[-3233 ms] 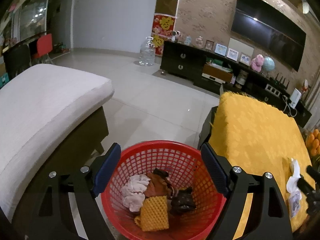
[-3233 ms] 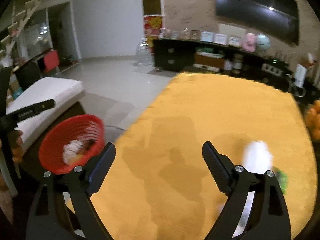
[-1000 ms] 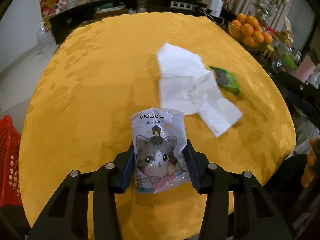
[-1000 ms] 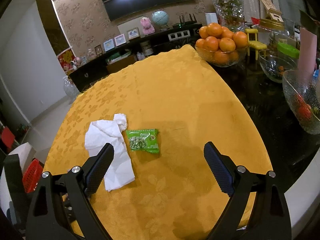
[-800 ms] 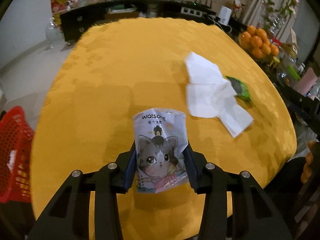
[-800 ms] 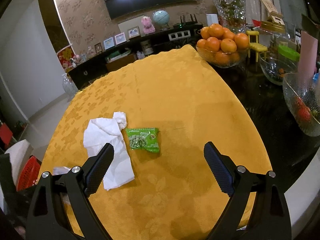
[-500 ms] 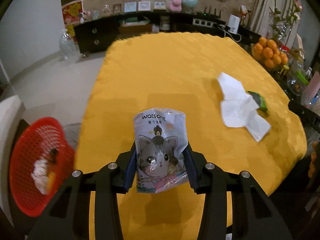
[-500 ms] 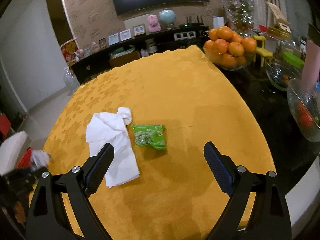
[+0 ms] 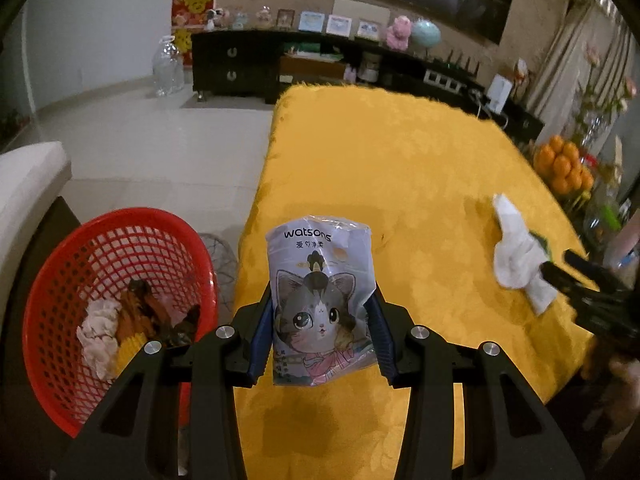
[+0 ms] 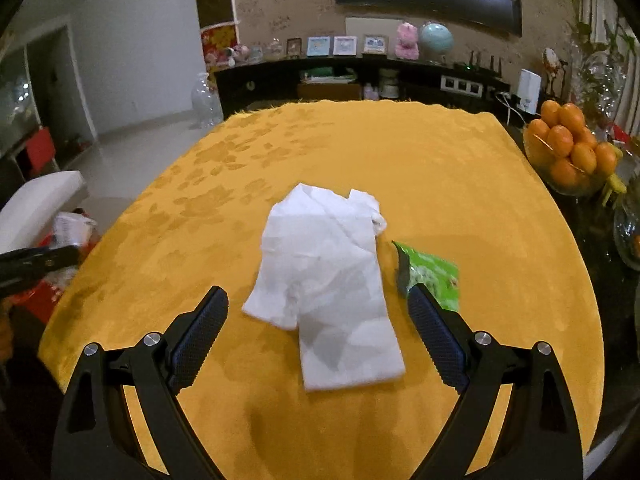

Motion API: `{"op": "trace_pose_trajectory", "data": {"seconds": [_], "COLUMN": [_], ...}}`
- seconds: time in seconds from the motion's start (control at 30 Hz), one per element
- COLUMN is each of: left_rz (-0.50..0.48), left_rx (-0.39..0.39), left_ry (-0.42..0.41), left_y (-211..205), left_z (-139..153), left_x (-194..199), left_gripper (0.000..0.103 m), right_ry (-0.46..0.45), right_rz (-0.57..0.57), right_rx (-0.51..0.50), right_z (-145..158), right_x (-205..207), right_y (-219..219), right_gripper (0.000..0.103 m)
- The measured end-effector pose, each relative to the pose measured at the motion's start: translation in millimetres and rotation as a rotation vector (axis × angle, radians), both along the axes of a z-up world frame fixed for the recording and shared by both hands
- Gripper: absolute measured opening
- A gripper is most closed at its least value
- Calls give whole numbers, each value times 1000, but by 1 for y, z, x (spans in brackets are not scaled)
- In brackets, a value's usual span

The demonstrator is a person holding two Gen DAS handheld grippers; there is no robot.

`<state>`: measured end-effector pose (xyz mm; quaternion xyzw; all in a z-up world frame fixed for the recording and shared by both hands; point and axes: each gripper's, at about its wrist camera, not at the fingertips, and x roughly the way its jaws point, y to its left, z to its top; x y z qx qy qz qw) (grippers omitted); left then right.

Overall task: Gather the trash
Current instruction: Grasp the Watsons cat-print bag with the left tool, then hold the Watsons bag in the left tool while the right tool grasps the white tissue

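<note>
Yellow tablecloth (image 10: pixel 420 168) with a leaf pattern covers the table and fills most of both views. Pale tiled floor (image 9: pixel 160 148) lies beyond the table's left edge.

Red mesh basket (image 9: pixel 52 280) stands on the floor, just beside the table's near-left corner. Inside it: crumpled pinkish paper, brown scraps and a yellow waffle-textured piece.

White tissue (image 10: pixel 328 280), crumpled and partly unfolded, lies flat near the middle of the cloth. In the right wrist view it sits between the two fingers of the right gripper (image 10: pixel 318 336), a little ahead of the tips. Jaws are spread wide and hold nothing. Whether the fingertips touch the cloth: cannot tell.

Left gripper (image 9: pixel 320 328) is clamped on a pale plastic packet (image 9: pixel 320 300), printed "watsons" with a cartoon cat. Packet stands upright between the blue pads, top edge crumpled. It is carried above the table's left edge, with the basket to its lower left. In the right wrist view the same packet shows at far left, blurred, over the basket.

Green snack packet (image 10: pixel 434 276) lies on the cloth just right of the tissue, its near edge hidden behind the right finger. Touching the tissue or not: cannot tell.

Bowl of oranges (image 10: pixel 568 148) stands on dark surface beyond the cloth's right edge.
</note>
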<state>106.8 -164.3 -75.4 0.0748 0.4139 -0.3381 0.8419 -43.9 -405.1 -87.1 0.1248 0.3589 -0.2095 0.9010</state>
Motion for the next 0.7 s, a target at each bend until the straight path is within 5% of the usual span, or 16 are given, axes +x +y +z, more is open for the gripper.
{"op": "trace_pose_trajectory", "data": {"seconds": [0.4, 0.57, 0.7], "left_rz": [23, 22, 25], "left_rx": [-24, -1, 23], "left_ry": [21, 8, 6], "left_y": [10, 7, 4], "left_z": [0, -2, -7], "left_x": [4, 3, 4], "left_gripper": [41, 41, 41], "right_ry": [111, 125, 122], "right_rz": [-49, -13, 6], "right_rx": [1, -3, -14], "right_z": [-31, -34, -32], "right_x": [40, 37, 29], "right_y": [-21, -13, -1], "right_gripper": [90, 55, 39]}}
